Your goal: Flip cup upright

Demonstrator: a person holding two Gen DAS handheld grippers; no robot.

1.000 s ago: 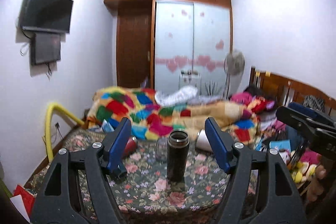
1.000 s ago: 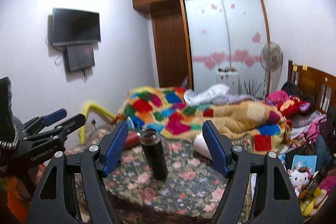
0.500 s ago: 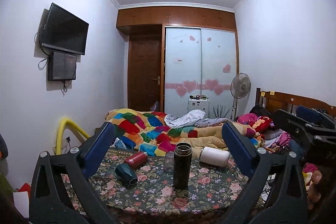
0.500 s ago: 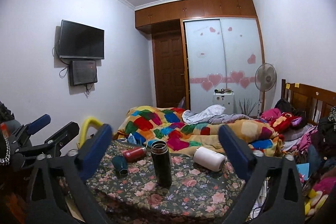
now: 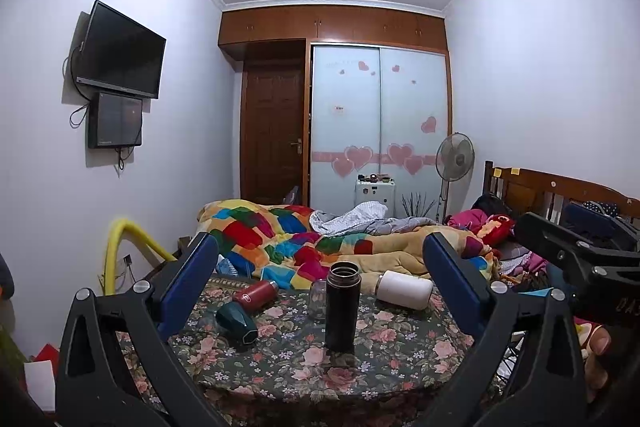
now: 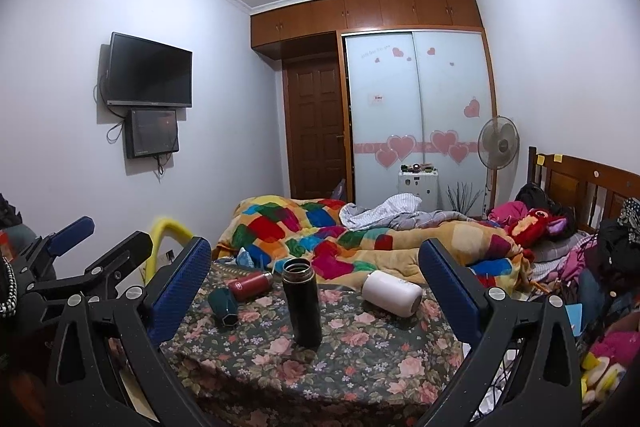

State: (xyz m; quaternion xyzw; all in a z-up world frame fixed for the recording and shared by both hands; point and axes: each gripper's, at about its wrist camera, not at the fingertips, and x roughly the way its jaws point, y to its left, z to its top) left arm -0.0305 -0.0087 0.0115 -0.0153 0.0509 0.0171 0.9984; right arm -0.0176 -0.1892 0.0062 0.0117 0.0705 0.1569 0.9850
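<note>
Your left gripper [image 5: 320, 259] has its blue pads spread wide with nothing between them, and your right gripper [image 6: 316, 259] is just as wide and empty. Both hang in front of the table [image 5: 384, 359], which fills the lower middle of each frame under a flowered cloth.

The black cup [image 5: 342, 305] stands upright at the centre of the frame in your left view, its open mouth up, apart from both grippers. In your right view it sits just left of centre [image 6: 302, 301].

Behind it, right of centre, a white bottle [image 5: 404, 289] lies on its side. Left of centre a red bottle [image 5: 256, 291] and a dark green cup [image 5: 237, 322] also lie on their sides. A small glass jar [image 5: 318, 299] stands just behind the black cup.
</note>
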